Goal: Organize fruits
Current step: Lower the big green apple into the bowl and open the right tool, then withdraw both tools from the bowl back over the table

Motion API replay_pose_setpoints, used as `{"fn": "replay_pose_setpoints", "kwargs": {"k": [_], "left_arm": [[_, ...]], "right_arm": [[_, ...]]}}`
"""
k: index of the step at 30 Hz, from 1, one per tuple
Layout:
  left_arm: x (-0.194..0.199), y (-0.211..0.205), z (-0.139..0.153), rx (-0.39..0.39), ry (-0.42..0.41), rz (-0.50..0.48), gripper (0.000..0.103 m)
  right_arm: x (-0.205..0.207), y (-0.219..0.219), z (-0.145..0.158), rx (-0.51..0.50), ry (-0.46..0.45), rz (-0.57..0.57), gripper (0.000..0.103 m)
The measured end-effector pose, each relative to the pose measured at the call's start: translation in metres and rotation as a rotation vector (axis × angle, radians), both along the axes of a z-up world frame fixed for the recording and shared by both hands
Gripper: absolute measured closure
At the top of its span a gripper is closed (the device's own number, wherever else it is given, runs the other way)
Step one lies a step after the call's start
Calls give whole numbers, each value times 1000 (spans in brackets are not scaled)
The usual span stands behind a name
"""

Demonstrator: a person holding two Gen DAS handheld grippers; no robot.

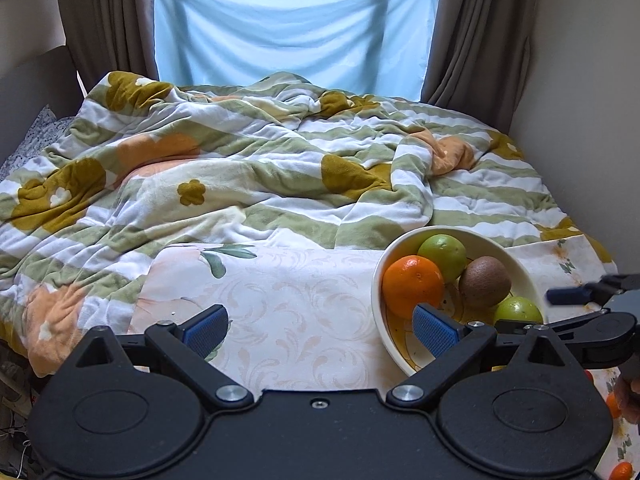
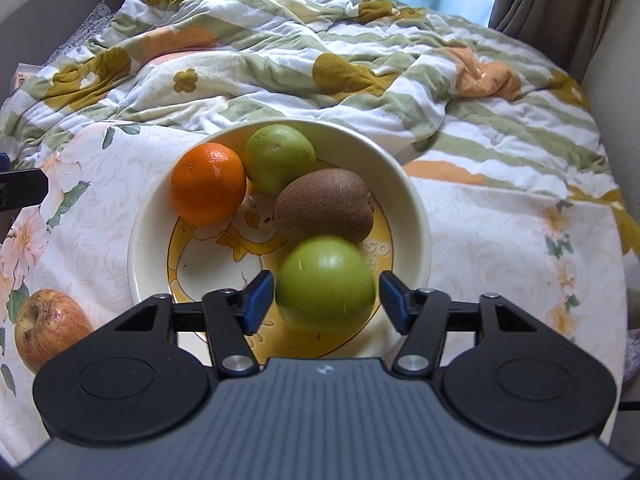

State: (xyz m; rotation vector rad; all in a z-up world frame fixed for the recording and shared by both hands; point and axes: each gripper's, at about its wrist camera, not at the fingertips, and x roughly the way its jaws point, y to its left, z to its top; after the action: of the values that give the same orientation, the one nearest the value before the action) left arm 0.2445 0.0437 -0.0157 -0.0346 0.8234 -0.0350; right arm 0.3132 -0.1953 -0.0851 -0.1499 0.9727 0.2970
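Now the right gripper hangs over the near side of the bowl, its blue pads spread on either side of a green apple with a gap at each side, so nothing is clamped. Behind that apple in the bowl lie a kiwi, an orange and a second green fruit. The bowl sits on a floral cloth at the near edge of the bed, with a rumpled blanket behind. A red apple rests on the cloth left of the bowl. The left gripper stands wide and empty over the cloth, left of the bowl.
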Motion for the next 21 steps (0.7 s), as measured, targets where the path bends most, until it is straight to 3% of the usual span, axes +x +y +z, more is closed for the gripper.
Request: {"fn": "replay_pose_setpoints", "kwargs": {"k": [2, 13, 21], "left_arm": [[-5, 0, 3, -5, -4, 2, 2], [-43, -14, 28, 9, -53, 8, 2], [-85, -32, 49, 19, -105, 22, 2]], "right_arm": [[-6, 3, 10, -50, -42, 0, 0], [-38, -20, 49, 21, -117, -40, 0], [-84, -44, 80, 58, -184, -24, 0]]}}
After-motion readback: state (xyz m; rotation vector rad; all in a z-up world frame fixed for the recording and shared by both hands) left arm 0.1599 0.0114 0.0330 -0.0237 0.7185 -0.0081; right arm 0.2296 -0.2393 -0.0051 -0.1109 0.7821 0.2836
